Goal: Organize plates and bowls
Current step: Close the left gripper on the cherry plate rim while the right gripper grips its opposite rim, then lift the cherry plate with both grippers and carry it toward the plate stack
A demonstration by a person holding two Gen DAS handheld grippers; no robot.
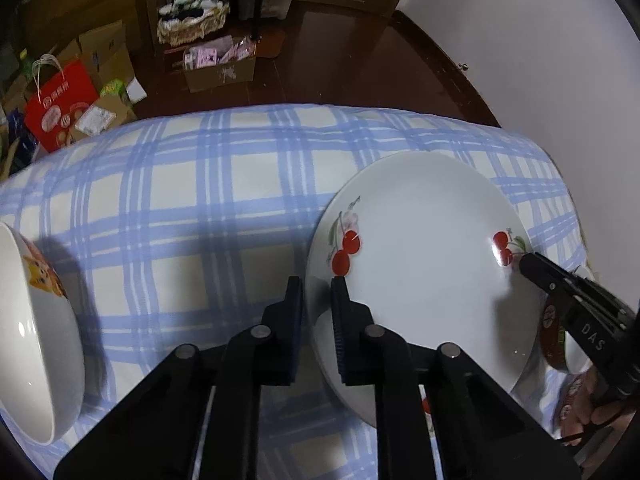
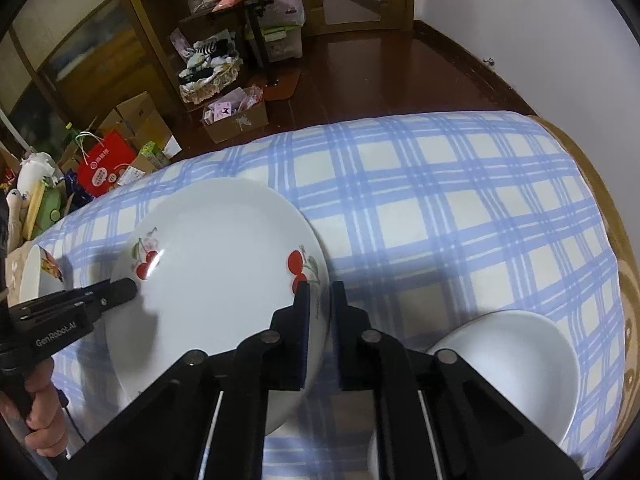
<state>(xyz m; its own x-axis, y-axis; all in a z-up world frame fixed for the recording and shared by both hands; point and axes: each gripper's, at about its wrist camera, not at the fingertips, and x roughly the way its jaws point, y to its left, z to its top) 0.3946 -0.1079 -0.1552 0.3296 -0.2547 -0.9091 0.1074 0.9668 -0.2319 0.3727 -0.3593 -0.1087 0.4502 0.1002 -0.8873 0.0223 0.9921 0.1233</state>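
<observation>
The cherry plate [image 1: 424,264] lies on the blue checked cloth [image 1: 192,184] that covers the desk, in the lower right of the left wrist view and in the lower left of the right wrist view. Both grippers hold it by opposite edges.

The left gripper [image 1: 318,288] has its jaws closed on the plate's left rim, 1 finger on the outside and 1 over the inner face, beside the 2 printed cherries. The right gripper [image 2: 322,292] has its jaws closed on the right rim, next to the other cherry print. In the left wrist view this gripper comes in from the right edge, and its tip is at the plate's right rim.

A white bowl with an orange picture [image 1: 36,320] stands at the left edge of the left wrist view, apart from the plate. Another white bowl [image 2: 516,364] sits at the lower right of the right wrist view, near the right gripper. A hand [image 2: 40,412] holds the left gripper's handle at the lower left there.
</observation>
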